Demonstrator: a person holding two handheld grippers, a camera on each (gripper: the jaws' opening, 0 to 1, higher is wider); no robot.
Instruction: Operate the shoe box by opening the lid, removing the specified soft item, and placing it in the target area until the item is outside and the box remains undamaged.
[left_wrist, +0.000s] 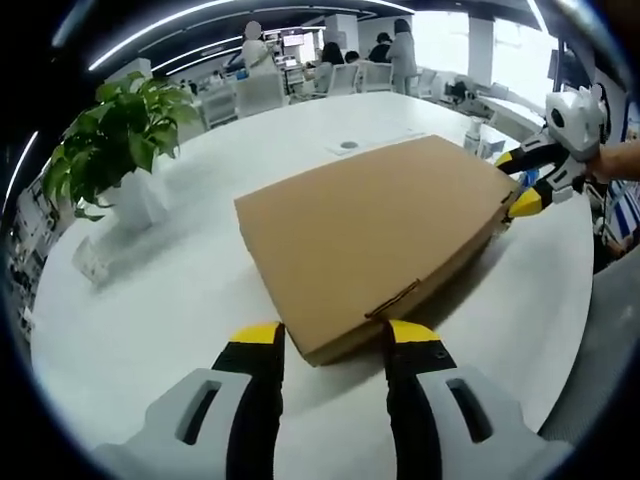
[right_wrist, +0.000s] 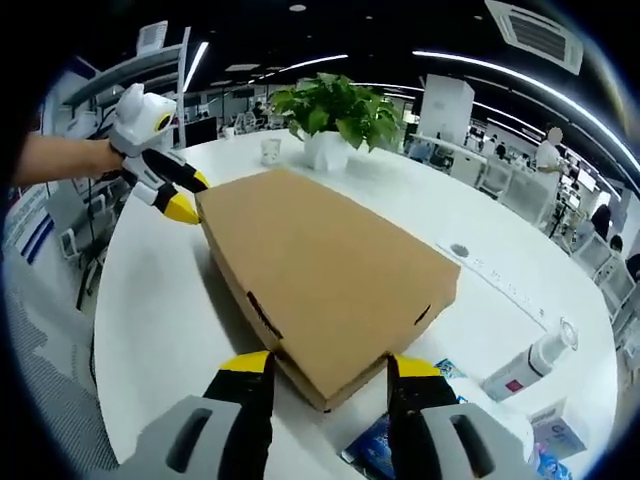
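A flat brown cardboard shoe box (left_wrist: 370, 235) lies on the round white table (left_wrist: 170, 300) with its lid down. In the left gripper view, my left gripper (left_wrist: 335, 340) stands open, its yellow-tipped jaws either side of the box's near corner. At the far corner, my right gripper (left_wrist: 515, 183) also straddles the box, held by a hand. In the right gripper view the same box (right_wrist: 320, 265) runs away from my open right gripper (right_wrist: 328, 368), and the left gripper (right_wrist: 192, 196) sits at the opposite corner. What is inside the box is hidden.
A potted green plant (left_wrist: 115, 145) in a white pot stands beside the box on the table. A white bottle (right_wrist: 530, 365) and blue packets (right_wrist: 375, 440) lie near my right gripper. Office desks, chairs and people fill the background. The table edge (left_wrist: 560, 340) curves close by.
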